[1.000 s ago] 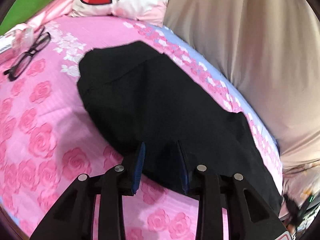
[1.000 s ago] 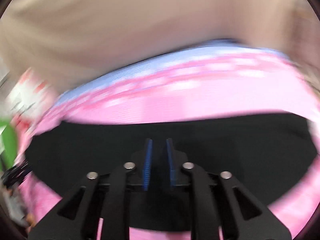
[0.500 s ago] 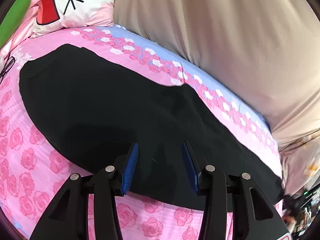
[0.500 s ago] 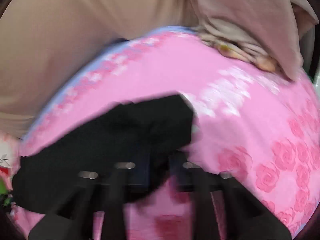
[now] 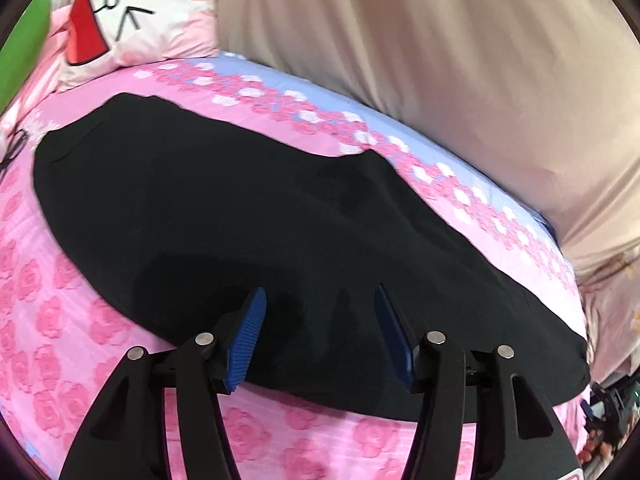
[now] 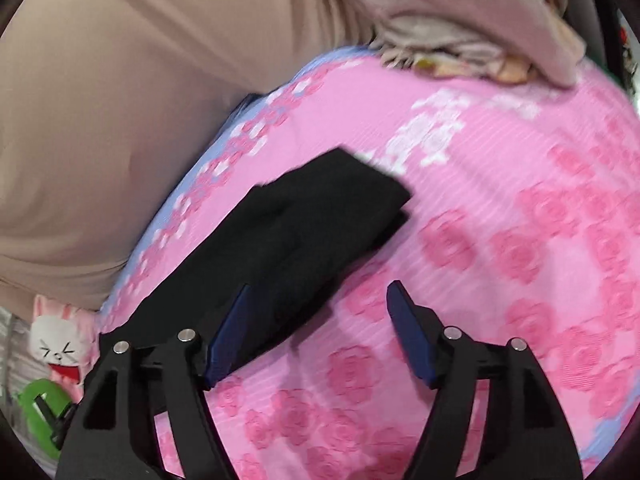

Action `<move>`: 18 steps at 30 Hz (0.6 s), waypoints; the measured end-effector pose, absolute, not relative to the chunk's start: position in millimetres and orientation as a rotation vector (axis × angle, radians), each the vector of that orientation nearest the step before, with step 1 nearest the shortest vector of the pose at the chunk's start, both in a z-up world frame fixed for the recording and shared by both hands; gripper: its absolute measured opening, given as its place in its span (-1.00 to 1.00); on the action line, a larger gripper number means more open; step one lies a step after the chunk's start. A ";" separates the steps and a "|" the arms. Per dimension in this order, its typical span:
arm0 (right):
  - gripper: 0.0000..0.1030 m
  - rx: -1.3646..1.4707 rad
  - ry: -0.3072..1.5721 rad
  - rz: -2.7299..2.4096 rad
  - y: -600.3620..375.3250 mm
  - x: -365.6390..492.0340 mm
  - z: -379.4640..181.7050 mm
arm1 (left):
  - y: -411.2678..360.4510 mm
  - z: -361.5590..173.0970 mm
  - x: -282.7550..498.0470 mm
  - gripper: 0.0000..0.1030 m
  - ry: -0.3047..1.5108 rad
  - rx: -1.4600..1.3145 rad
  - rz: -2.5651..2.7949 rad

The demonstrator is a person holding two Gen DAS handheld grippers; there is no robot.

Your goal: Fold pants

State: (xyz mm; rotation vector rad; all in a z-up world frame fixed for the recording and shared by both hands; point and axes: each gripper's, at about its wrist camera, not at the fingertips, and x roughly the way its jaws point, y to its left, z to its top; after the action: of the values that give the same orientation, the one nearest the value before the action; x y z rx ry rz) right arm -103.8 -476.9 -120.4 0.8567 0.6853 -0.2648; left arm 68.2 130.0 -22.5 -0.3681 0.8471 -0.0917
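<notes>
Pants lie lengthwise-folded on bed; both grippers, left and right, gape empty, next likely gripping the hems

Bright even indoor light, soft shadows, strong fisheye bending with dark corners, right view motion-blurred

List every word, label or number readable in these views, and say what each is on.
None is readable.
The pillow bears only a cartoon face, no letters.
A white and red label corner at the left view's bottom edge is cut off.
The pants show no tag.
</notes>
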 end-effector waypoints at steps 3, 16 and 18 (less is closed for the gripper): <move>0.15 0.800 0.696 -0.313 -469.6 -75.5 -118.1 | 125.0 -19.9 65.2 0.09 0.840 -0.387 -0.129; -0.79 0.462 0.464 0.132 -249.6 1.8 60.8 | 238.8 -12.2 34.0 0.11 0.722 -0.559 -0.049; -0.79 0.369 0.518 0.274 -168.0 31.9 61.6 | 252.2 -14.1 29.4 0.11 0.713 -0.582 -0.042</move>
State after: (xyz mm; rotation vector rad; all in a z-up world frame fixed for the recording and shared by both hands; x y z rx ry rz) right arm 31.9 -168.0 61.6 0.3685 0.5176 0.2736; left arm 29.4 252.2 -14.1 -0.5816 0.7131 -0.0421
